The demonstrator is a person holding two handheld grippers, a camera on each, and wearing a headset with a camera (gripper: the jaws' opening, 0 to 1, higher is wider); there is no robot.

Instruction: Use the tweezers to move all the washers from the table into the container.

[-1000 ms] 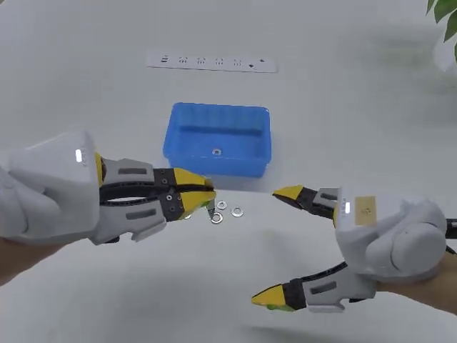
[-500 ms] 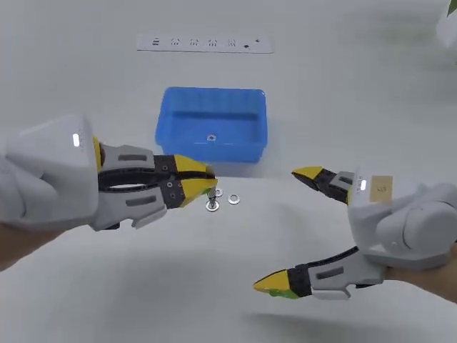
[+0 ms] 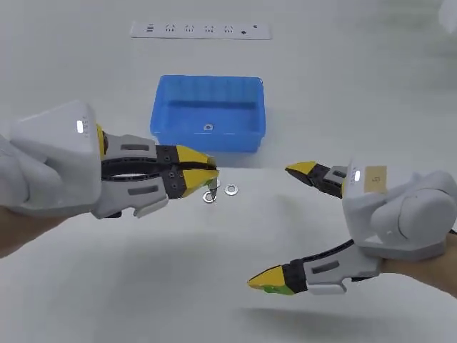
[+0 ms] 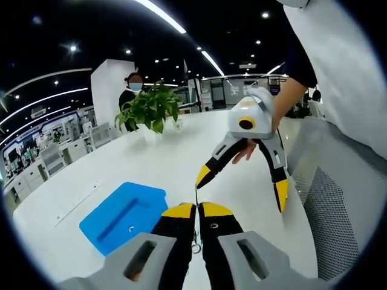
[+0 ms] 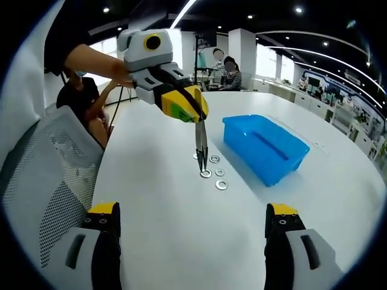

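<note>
Tweezers (image 5: 201, 145) hang point-down from our left gripper (image 3: 208, 174), whose jaws are pressed together on their upper end. The tips meet the desk (image 3: 214, 286) at one washer (image 5: 205, 173) in a small cluster just in front of the blue container (image 3: 207, 107). We cannot tell whether the tips pinch that washer or merely touch it.

We judge the pick calls for the tips to straddle the washer's rim, one inside the hole and one outside. The washer is thin and flat and is likely to skid if pushed from the side. We want a firm squeeze before any lift, then a straight rise high enough to clear the container's near wall. A release low over the blue floor should keep the washer from bouncing out.

Two neighbouring washers (image 5: 221, 184) lie close beside the target, so a sideways drag would scatter them. A lone washer (image 3: 208, 127) lies inside the container.

Our right gripper (image 3: 278, 226) hovers well to the right with its jaws spread wide and empty, clear of the route. A power strip (image 3: 200, 30) lies beyond the container, and a potted plant (image 4: 148, 109) stands farther along the desk. Neither is in the way; only the container's near wall lies between the cluster and its floor.
</note>
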